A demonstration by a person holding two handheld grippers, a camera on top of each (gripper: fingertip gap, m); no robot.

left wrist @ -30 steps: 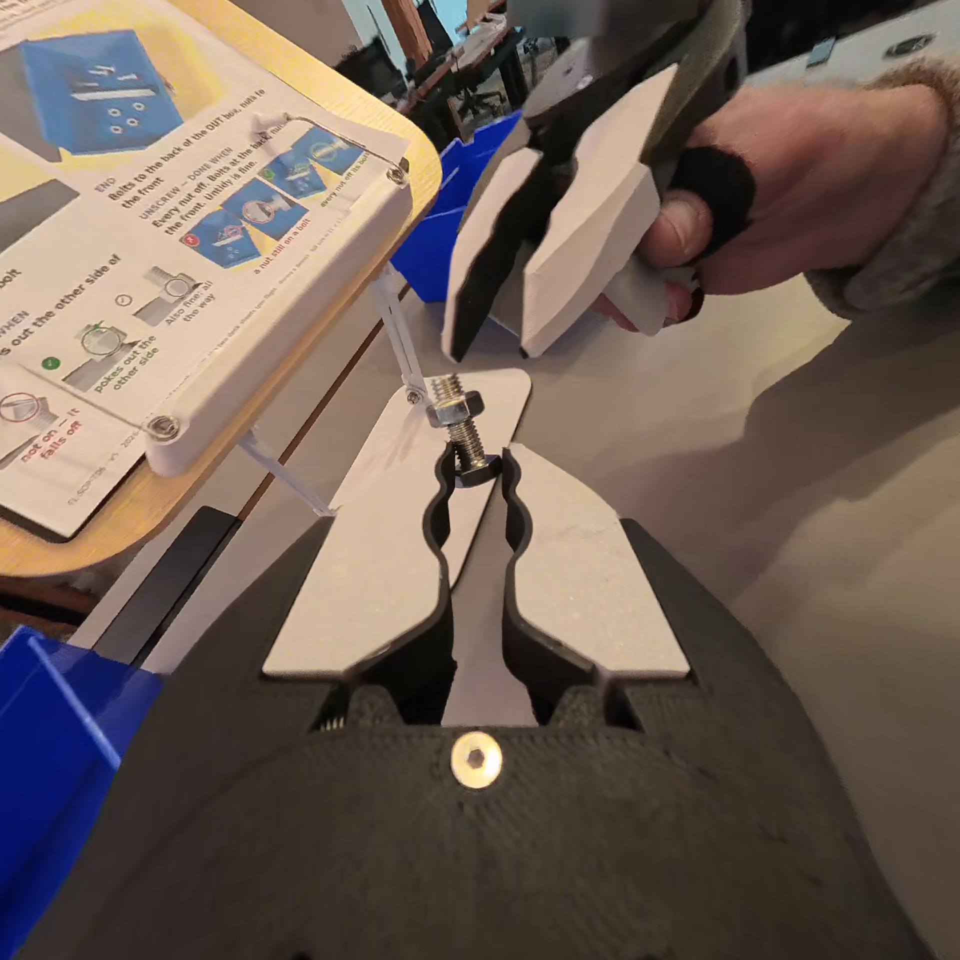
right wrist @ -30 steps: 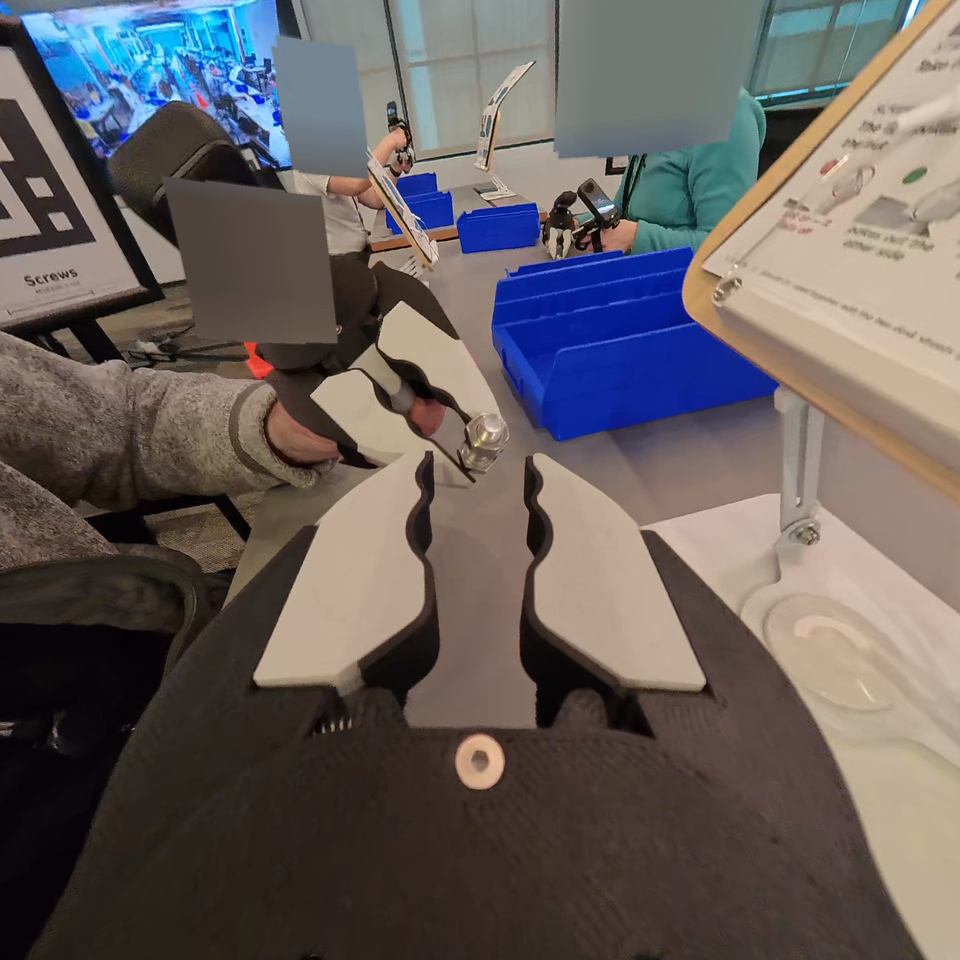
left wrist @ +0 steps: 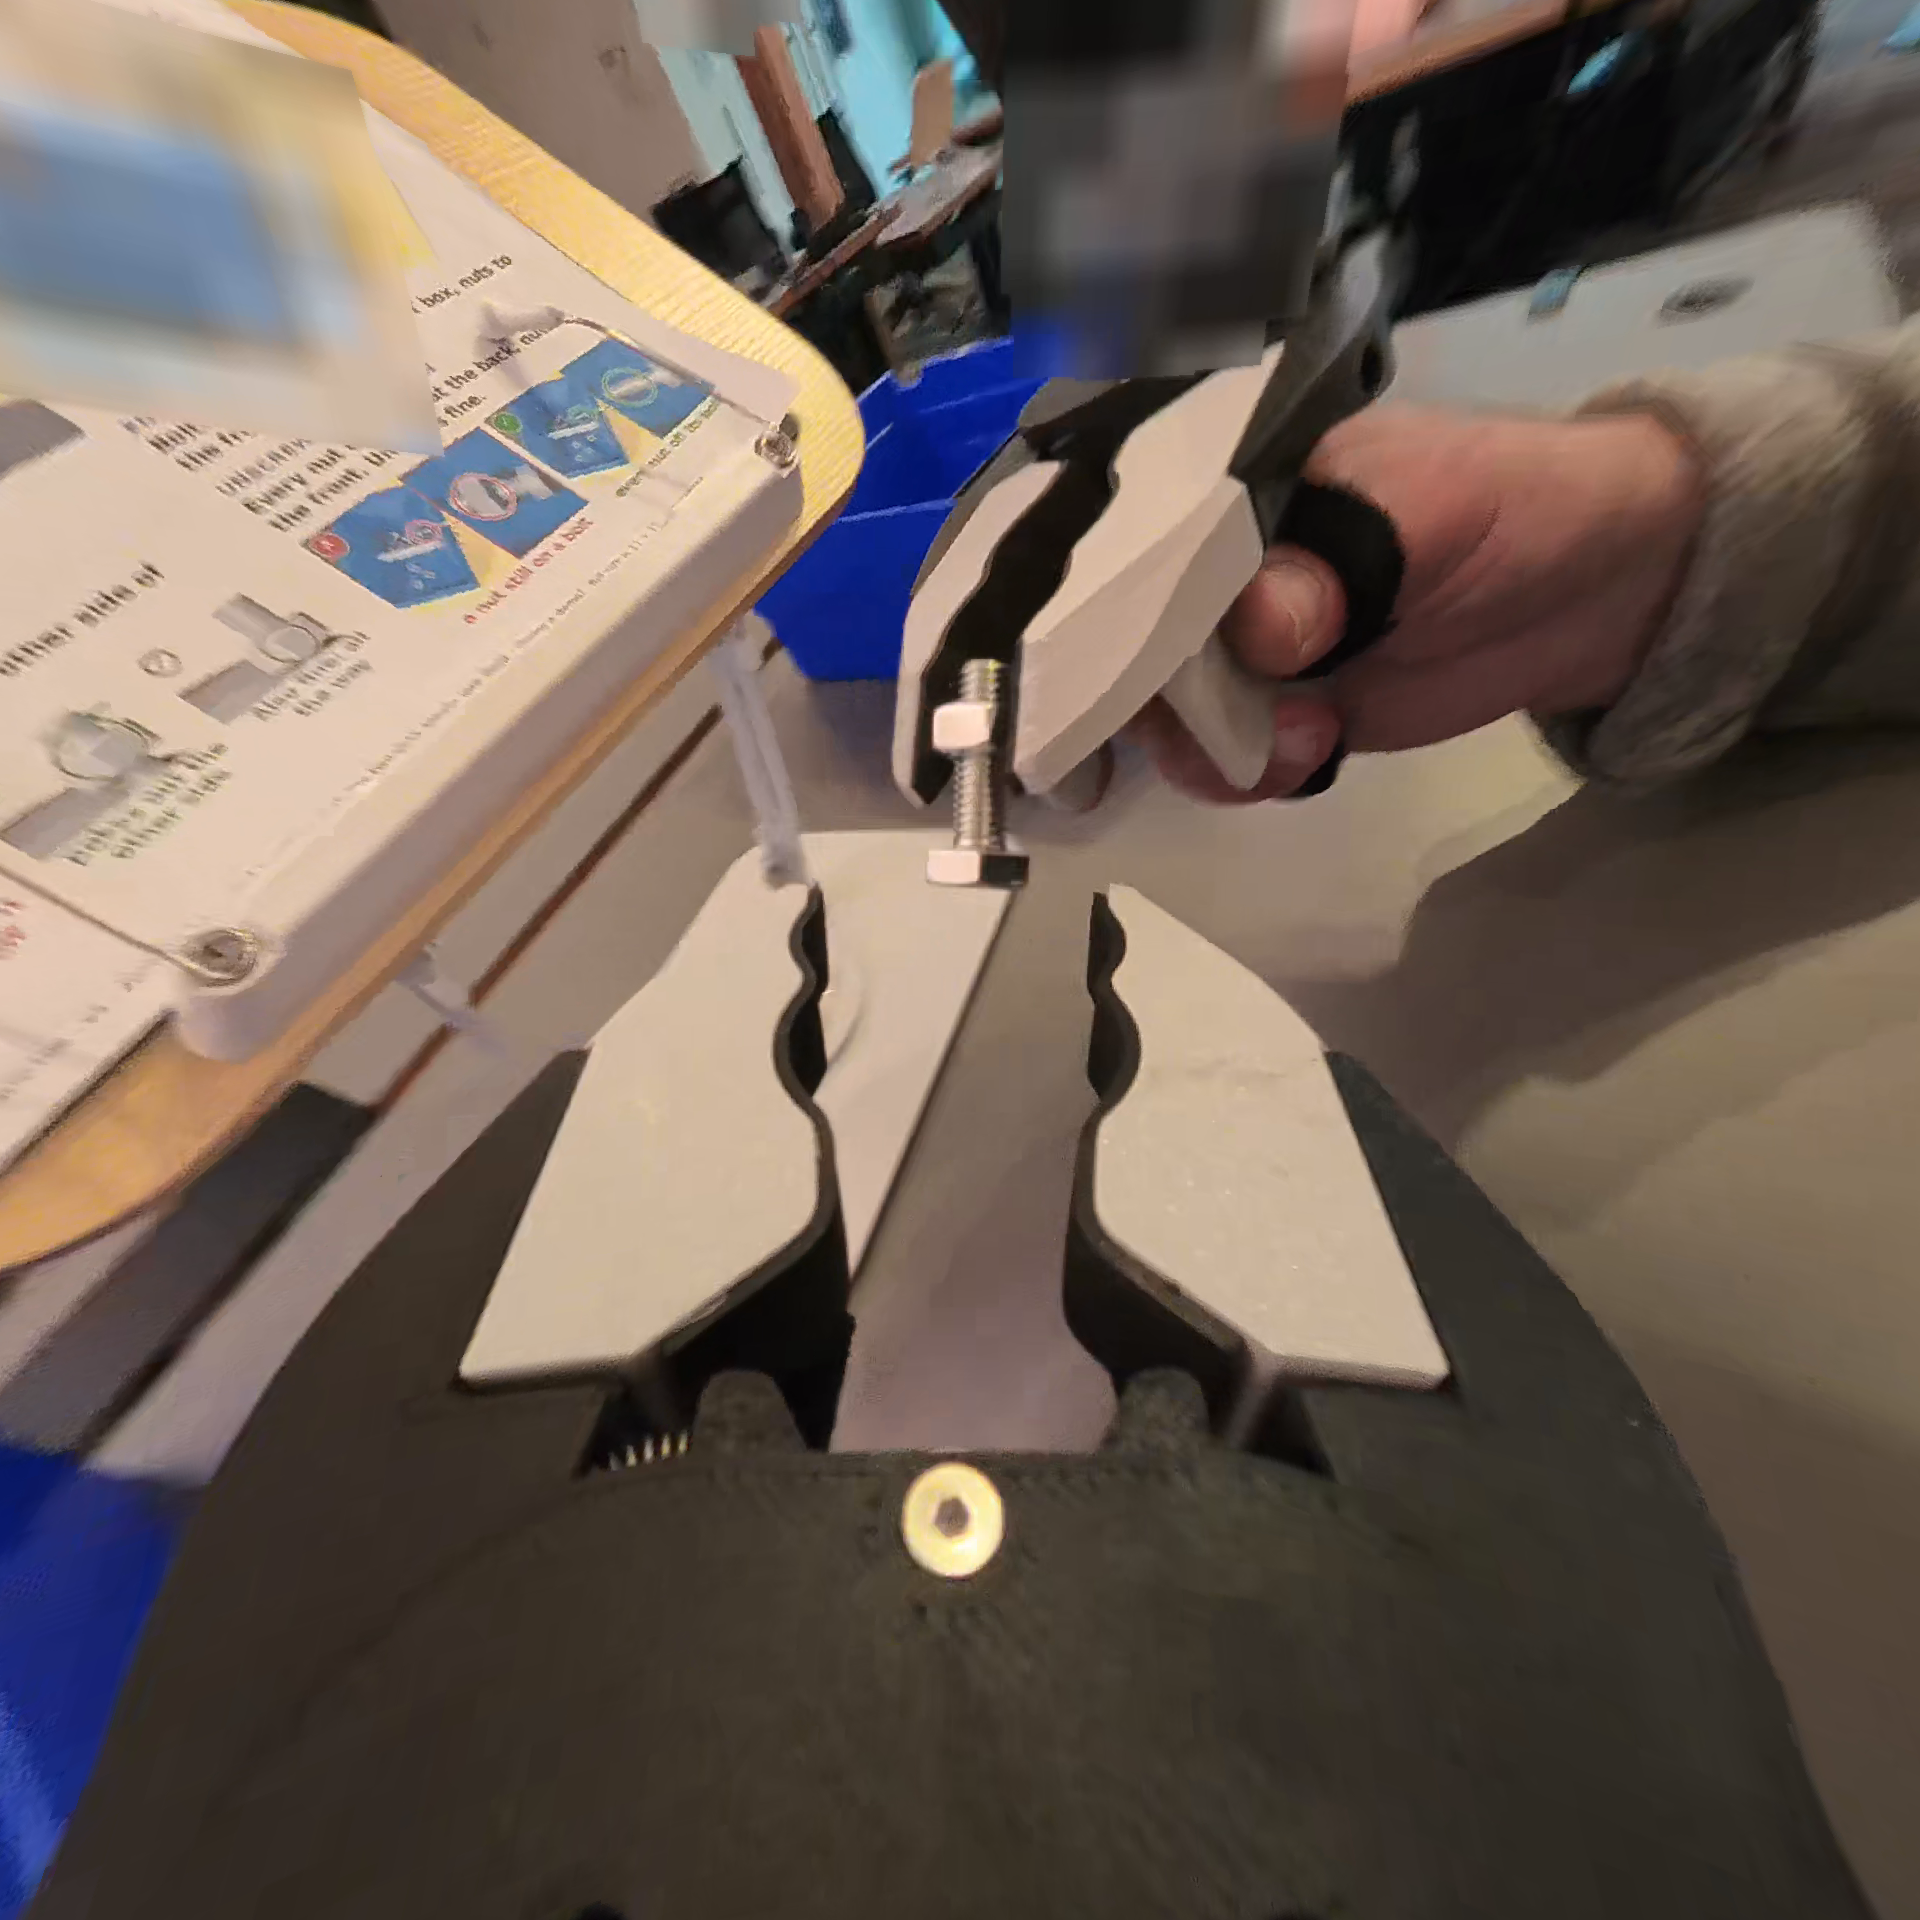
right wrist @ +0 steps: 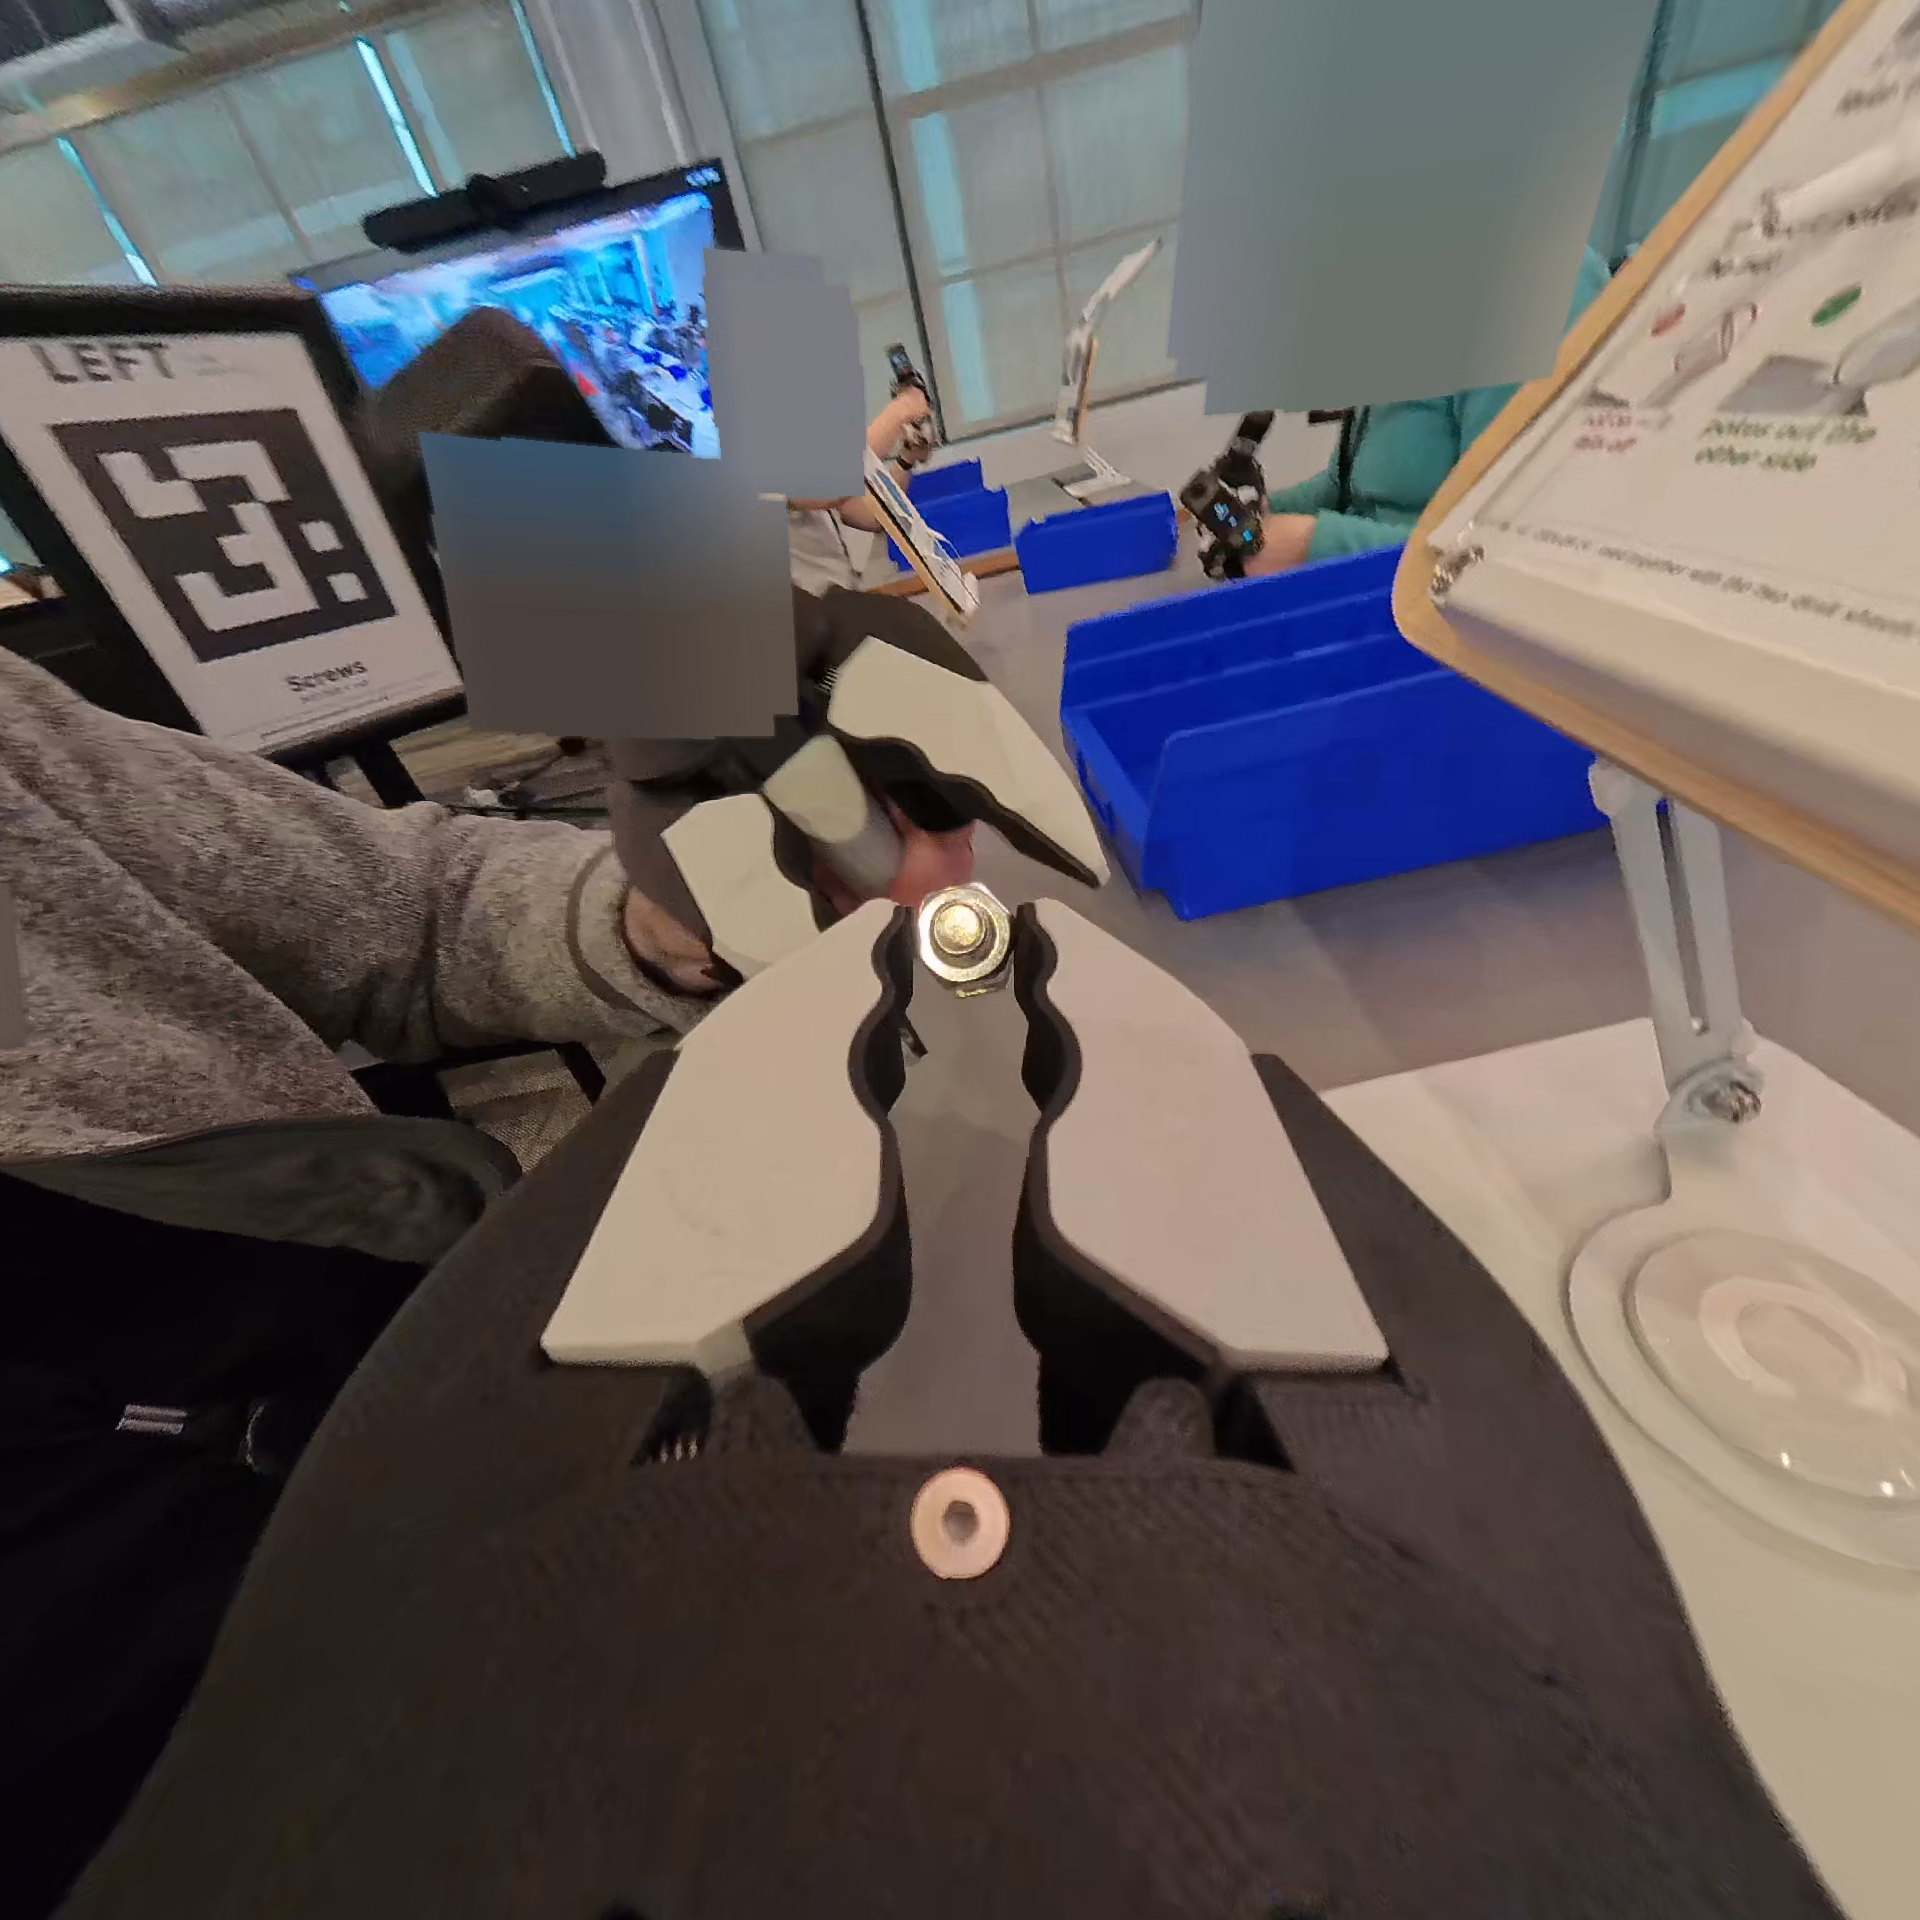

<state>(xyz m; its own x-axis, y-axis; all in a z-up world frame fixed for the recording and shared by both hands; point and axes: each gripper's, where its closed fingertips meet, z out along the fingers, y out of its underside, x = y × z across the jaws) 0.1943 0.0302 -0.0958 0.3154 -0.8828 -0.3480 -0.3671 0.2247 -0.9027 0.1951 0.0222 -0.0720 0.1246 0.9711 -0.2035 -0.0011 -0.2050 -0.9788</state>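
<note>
Right gripper [right wrist: 964, 940] is clamped on my bolt's [left wrist: 977, 800] nut [right wrist: 966, 935]; left gripper [left wrist: 956, 904] stands apart, bolt head just above it. Printed sheet on the board [left wrist: 436, 582] and a black-and-white marker sign [right wrist: 223, 530] both carry writing.

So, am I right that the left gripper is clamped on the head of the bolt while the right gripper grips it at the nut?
Not quite: the left gripper is open, its fingers spread apart with the head of the bolt free beyond their tips, as the left wrist view shows. The rest holds: the right gripper grips the bolt at the nut.
</note>
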